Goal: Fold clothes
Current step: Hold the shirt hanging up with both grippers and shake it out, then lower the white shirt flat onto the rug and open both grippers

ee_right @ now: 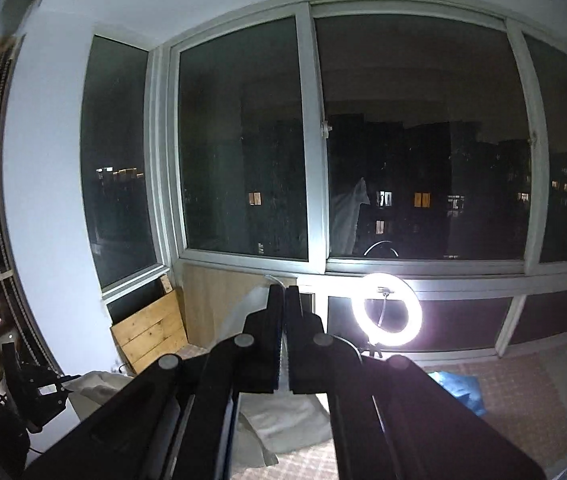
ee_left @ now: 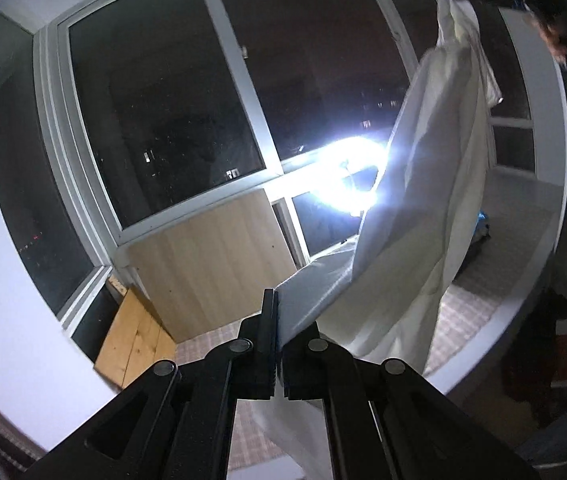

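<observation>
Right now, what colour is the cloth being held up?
White, plain, no pattern; the hanging white cloth shows best in the left wrist view.

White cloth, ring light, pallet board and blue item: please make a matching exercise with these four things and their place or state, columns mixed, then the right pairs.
Things
1. white cloth
2. ring light
3. wooden pallet board
4. blue item

Places or states
A. glowing below the window sill
B. lying on the checked floor
C. hanging, clamped in the left gripper
D. leaning in the corner under the window

Pairs: 1-C, 2-A, 3-D, 4-B
</observation>
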`<state>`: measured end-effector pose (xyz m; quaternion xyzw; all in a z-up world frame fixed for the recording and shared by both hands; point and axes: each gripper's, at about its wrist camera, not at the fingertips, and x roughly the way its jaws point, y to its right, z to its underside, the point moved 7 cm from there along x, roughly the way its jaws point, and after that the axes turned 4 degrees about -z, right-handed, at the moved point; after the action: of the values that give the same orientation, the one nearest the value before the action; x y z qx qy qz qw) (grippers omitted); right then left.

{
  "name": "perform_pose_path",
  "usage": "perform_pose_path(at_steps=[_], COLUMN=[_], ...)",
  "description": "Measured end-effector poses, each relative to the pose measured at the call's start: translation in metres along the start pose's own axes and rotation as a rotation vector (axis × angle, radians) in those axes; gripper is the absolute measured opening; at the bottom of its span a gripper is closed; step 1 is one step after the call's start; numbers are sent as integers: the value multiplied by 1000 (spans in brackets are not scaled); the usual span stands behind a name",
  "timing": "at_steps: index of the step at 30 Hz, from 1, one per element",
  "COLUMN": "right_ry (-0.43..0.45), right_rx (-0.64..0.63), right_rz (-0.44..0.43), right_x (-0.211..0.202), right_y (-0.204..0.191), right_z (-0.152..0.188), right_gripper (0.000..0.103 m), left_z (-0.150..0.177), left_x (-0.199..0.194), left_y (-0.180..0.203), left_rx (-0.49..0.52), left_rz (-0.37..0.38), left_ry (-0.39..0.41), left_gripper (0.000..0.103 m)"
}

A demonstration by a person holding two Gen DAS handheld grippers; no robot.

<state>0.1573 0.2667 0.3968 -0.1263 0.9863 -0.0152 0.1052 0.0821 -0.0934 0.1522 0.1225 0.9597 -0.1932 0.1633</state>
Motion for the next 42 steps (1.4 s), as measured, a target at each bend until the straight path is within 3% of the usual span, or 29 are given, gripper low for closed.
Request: perform_pose_path(at_steps=[7,11,14,19,24,30,33,35,37,39,42], right_ry=[13,-17,-52,-130,-257,-462,-634,-743,-786,-779,-747], right_rx=[-12,-15,-18,-20,-23,-110,-128,-126,-147,-108,-20], right_rz=[22,32,44,68,109,269,374,367,373,354,253], right_x=[-23,5,50,164,335,563,651,682,688,679,648], right_y=[2,10,20,41,73,127,156,165,170,175,167], right_z=[3,11,22,48,97,213,293,341,365,371,369], right_gripper=[1,1,1,1,1,2,17,17,20,32,36], left_z=[5,9,13,38,76,157,217,233,239,238,226], left_x=[11,22,33,128,283,505,608,636,649,649,633], left_y=[0,-2,-4,-21,-47,-49,-38,-33,-30,-30,-43], left_rx=[35,54,68,102,111,181,156,164,175,180,157], left_rz=[-6,-8,-8,24,85,119,147,169,182,198,217], left_ry=[-40,-64,-85,-186,-327,-545,-729,-765,-774,-766,-742], left_gripper=[1,1,1,1,1,1,3,5,9,12,15])
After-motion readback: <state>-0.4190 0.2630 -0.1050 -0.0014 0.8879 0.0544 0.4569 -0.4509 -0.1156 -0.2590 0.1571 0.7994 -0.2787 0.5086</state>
